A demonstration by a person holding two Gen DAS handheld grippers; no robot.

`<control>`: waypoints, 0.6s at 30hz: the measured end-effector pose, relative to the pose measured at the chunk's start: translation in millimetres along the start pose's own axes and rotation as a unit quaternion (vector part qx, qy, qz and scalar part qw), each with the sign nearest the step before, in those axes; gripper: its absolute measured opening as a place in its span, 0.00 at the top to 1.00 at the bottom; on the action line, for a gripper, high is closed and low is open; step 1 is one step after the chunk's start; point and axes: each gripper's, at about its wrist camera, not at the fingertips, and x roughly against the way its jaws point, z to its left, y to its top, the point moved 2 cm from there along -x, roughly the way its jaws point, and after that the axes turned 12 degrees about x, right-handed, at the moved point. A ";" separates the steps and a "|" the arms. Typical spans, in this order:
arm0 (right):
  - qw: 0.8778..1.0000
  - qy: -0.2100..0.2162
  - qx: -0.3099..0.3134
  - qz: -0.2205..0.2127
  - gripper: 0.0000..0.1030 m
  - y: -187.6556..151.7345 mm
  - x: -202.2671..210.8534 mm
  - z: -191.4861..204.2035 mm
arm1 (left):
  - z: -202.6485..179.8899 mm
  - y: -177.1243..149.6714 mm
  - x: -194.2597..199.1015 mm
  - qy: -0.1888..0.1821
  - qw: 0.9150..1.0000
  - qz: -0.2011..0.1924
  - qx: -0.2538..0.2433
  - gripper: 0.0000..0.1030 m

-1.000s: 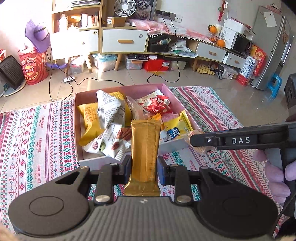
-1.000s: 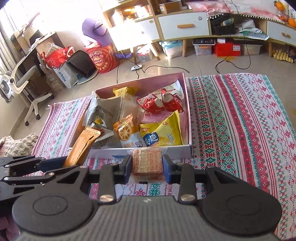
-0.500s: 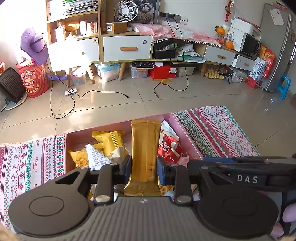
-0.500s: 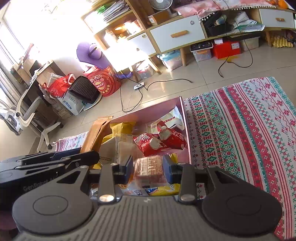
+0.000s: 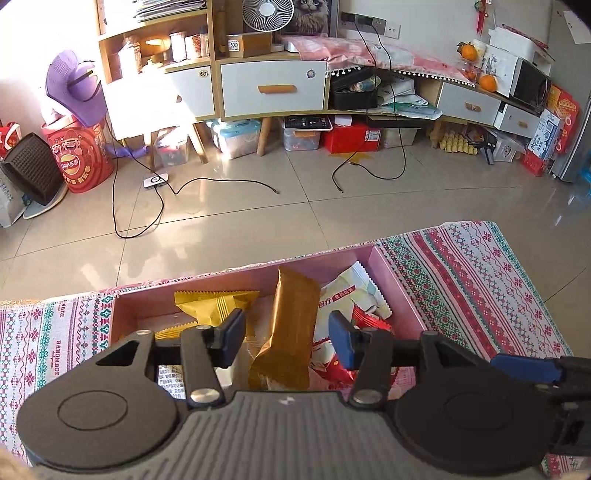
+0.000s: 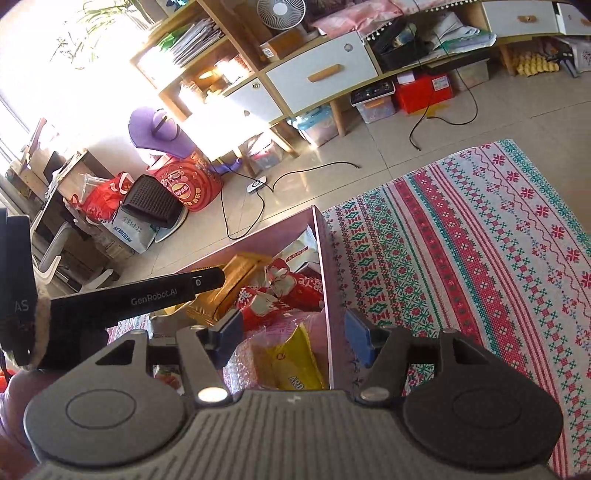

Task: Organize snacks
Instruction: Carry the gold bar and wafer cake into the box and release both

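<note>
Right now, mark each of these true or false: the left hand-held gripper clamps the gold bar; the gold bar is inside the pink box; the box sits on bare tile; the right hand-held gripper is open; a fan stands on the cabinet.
1. The left hand-held gripper clamps the gold bar. False: its jaws have just been opening and stand clear of the bar on both sides.
2. The gold bar is inside the pink box. True.
3. The box sits on bare tile. False: it sits on a patterned rug.
4. The right hand-held gripper is open. True: its jaws have just been opening, with nothing pinched between them.
5. A fan stands on the cabinet. True.
</note>
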 end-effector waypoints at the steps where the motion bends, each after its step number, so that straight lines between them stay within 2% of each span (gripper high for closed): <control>1: 1.000 -0.001 0.002 -0.001 0.37 -0.3 0.7 0.8 | 0.5 -1.3 2.9 0.000 1.000 -0.003 -0.001 0.38; 6: 1.000 -0.007 0.030 -0.002 0.34 -1.3 4.8 11.9 | 4.9 -7.0 24.2 0.003 1.000 -0.018 -0.004 0.24; 8: 0.999 -0.006 0.041 -0.004 0.29 -0.3 8.7 17.6 | 10.0 -14.0 36.6 0.005 1.000 -0.027 0.001 0.14; 11: 0.999 -0.006 0.050 -0.010 0.23 -1.8 17.8 25.6 | 18.2 -26.4 52.5 0.006 1.000 -0.029 0.008 0.09; 18: 0.995 -0.030 0.095 -0.009 0.16 -12.6 36.4 47.3 | 33.3 -56.1 82.0 0.016 0.999 -0.023 0.023 0.02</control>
